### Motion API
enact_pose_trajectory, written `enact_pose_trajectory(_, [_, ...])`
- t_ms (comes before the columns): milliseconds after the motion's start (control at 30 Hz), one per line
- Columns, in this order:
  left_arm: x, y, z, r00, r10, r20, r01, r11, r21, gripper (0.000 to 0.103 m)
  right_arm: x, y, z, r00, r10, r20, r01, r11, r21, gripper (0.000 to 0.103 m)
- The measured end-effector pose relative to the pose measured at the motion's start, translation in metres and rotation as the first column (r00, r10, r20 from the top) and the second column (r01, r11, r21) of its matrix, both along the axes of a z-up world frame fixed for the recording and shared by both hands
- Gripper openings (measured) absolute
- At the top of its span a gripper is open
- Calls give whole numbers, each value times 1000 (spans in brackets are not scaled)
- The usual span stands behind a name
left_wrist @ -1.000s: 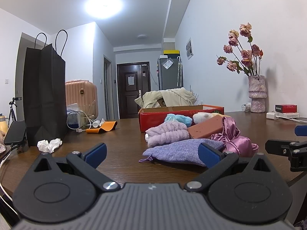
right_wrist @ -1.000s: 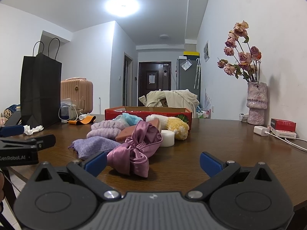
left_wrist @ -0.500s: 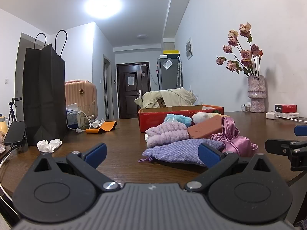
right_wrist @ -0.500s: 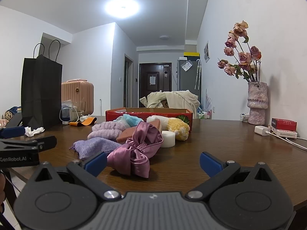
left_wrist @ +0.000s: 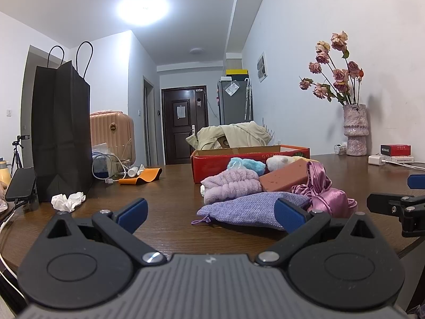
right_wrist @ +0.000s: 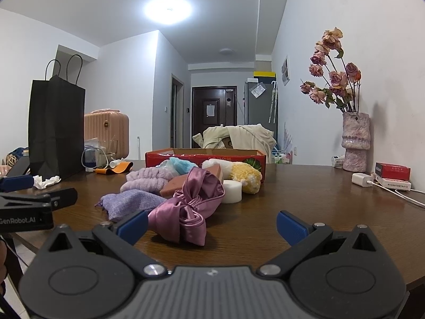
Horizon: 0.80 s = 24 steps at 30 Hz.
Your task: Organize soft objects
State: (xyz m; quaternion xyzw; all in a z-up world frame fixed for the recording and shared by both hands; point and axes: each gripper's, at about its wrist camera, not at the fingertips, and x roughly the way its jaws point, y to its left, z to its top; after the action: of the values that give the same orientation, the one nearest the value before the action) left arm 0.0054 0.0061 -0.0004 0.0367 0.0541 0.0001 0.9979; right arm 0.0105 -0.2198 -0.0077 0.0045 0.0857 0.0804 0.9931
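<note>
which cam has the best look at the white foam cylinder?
Right wrist: the white foam cylinder stands in plain sight on the table, between the pink satin bow and the yellow plush. In the left wrist view the pile hides it.

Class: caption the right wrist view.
Open right gripper faces a pink satin bow and soft items before a red box.

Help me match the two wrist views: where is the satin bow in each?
Left wrist: the satin bow sits right of centre, behind the purple pouch.
Right wrist: the bow lies centre-left, nearest the camera.
Shared landmark: the red box behind the pile.
</note>
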Motion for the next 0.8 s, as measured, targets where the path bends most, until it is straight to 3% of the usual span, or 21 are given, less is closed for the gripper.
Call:
enact_pose_trajectory(500, [1, 0, -1, 1000, 2, -2, -2, 1000, 1, 103, -1, 3, 1, 1000, 16, 17, -16, 999, -29, 103])
enact_pose_trajectory(700, [20, 25, 16, 1000, -12, -2, 12, 1000, -16, 103, 16, -1, 12, 984, 145, -99, -145, 989, 11, 103])
enact_pose_trajectory(800, [40, 42, 29, 1000, -14, -16, 13, 1000, -16, 103, 14, 0, 32, 982, 179, -59, -177, 984, 23, 103])
